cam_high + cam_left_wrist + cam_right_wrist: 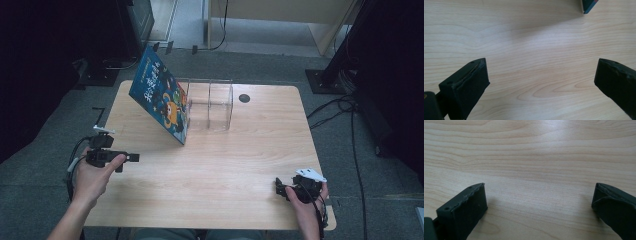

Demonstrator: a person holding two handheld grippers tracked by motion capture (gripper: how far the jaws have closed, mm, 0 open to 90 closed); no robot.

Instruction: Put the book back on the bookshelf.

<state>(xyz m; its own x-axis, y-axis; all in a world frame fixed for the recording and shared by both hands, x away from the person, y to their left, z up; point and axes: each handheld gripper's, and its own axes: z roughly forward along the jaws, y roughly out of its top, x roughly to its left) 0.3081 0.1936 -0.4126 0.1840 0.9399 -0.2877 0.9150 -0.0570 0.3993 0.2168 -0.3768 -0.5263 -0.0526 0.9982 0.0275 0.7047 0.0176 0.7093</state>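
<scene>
A person sits at a wooden table [210, 165] with a hand-held gripper in each hand, both resting near the front edge and well apart from the work ahead. The left gripper [131, 158] points toward the table's middle, jaws spread wide with bare wood between them in the left gripper view; the right gripper [278, 188] sits at the front right corner, likewise released and empty.

The thing in play — a blue picture book [161, 96] with cartoon figures on its cover — stands tilted at the far left of the table, its top leaning away to the left and its lower edge just beside a clear acrylic divider rack [210, 104]. A corner of the book [589, 6] shows at the top of the left gripper view.

Judging by this layout, the job of standing the book in the rack has not properly begun: the book is outside the slots, neither tool touches it, and the reach, the grasp and the placing all appear to lie ahead.
</scene>
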